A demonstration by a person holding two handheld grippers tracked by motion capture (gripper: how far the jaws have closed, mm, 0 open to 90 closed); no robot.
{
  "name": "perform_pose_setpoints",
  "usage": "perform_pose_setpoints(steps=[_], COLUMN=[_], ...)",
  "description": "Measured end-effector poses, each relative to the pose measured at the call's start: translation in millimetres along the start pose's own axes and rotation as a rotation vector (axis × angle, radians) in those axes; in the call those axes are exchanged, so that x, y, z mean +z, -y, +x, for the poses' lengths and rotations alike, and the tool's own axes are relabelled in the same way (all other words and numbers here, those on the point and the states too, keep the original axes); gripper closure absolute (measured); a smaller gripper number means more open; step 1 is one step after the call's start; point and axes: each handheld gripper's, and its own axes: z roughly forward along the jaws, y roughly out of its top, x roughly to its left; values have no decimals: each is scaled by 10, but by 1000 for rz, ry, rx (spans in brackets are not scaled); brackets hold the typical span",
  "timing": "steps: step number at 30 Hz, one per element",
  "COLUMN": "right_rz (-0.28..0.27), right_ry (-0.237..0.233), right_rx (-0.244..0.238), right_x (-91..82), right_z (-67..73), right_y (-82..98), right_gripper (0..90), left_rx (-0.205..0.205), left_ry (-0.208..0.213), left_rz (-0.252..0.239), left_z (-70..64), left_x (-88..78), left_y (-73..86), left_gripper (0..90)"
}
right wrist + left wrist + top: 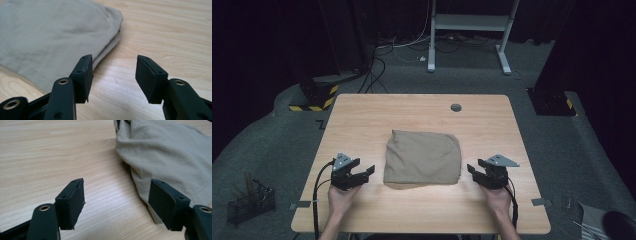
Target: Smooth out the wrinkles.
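A folded tan cloth (423, 157) lies flat in the middle of the wooden table (362, 115). My left gripper (365, 174) sits low at the cloth's near left corner, open, with bare wood between its jaws. In the left gripper view the cloth (170, 152) reaches down to the right jaw, and the left gripper (116, 202) holds nothing. My right gripper (474, 172) stands open by the cloth's near right corner. In the right gripper view the cloth's folded edge (50, 37) runs just behind the left jaw, and the right gripper (113, 77) is empty.
A round cable hole (456, 107) is set near the table's far edge. On the floor at the left stands a black wire basket (251, 202). A white desk frame (469, 30) and cables lie beyond the table.
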Motion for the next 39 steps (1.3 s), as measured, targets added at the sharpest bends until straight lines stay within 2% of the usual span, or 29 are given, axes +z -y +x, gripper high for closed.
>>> perform_pose_setpoints(steps=[14, 23, 27, 33, 35, 37, 39], right_rz=[76, 124, 132, 132, 135, 140, 142], right_ry=[79, 138, 157, 173, 169, 164, 173], right_rx=[1, -10, -23, -22, -9, 19, 22], right_x=[25, 49, 44, 49, 52, 53, 51], right_z=[-89, -136, -141, -155, -183, -213, -214], right_y=[224, 309, 311, 310, 308, 306, 308], right_gripper=[476, 472, 465, 401, 370, 347, 341], left_rx=[13, 10, 24, 22, 18, 22, 31], left_ry=[-68, -103, -119, -133, -140, -151, -164], left_rz=[64, 81, 87, 105, 134, 144, 148], left_z=[46, 76, 82, 97, 103, 91, 81], left_x=[50, 80, 89, 103, 129, 149, 159], left_y=[181, 241, 259, 256, 247, 241, 238], left_gripper=[291, 291, 291, 284, 273, 259, 257])
